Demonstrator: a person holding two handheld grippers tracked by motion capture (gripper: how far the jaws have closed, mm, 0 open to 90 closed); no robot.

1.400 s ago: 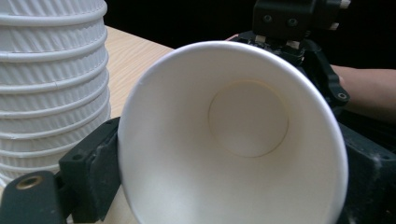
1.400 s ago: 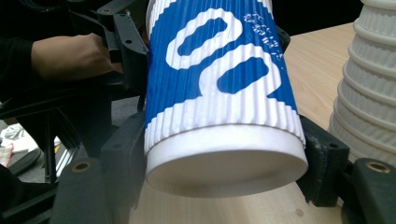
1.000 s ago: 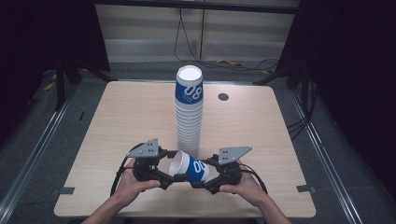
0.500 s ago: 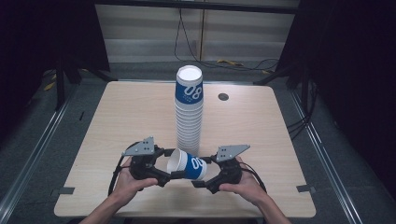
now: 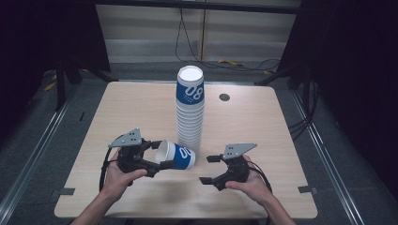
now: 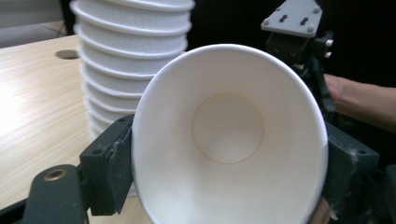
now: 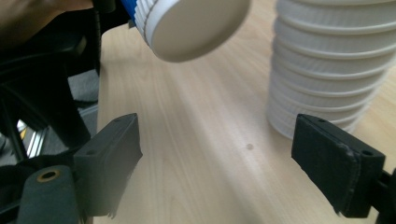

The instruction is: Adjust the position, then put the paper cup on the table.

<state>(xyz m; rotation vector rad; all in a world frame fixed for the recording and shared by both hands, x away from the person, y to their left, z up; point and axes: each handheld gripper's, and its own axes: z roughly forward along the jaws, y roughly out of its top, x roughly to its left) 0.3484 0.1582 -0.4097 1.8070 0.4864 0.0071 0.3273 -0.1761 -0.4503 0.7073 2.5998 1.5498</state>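
Cup (image 5: 176,154), blue and white, on its side above the near part of the table (image 5: 117,108), mouth to the left, base toward the stack (image 5: 190,110). High view: left gripper (image 5: 162,159) pinches the cup at its rim end, one jaw on each side. Cup base sits just beside the foot of the stack; touching or not, cannot tell. Right gripper (image 5: 206,169) lies right of the cup, apart from it, jaws spread with nothing between them. Small dark hole (image 5: 224,97) in the table beyond the stack.

Left gripper view: cup (image 6: 229,135) mouth faces the camera, white inside, round bottom visible. Both pads pressed against its outer wall. Stack (image 6: 123,60) rises behind, to the left. Right gripper (image 6: 299,42) beyond the cup, upper right.

Right gripper view: jaws wide apart over bare table (image 7: 196,140). Cup (image 7: 187,23) base hangs at top, clear of the wood. Stack (image 7: 331,65) stands at right.
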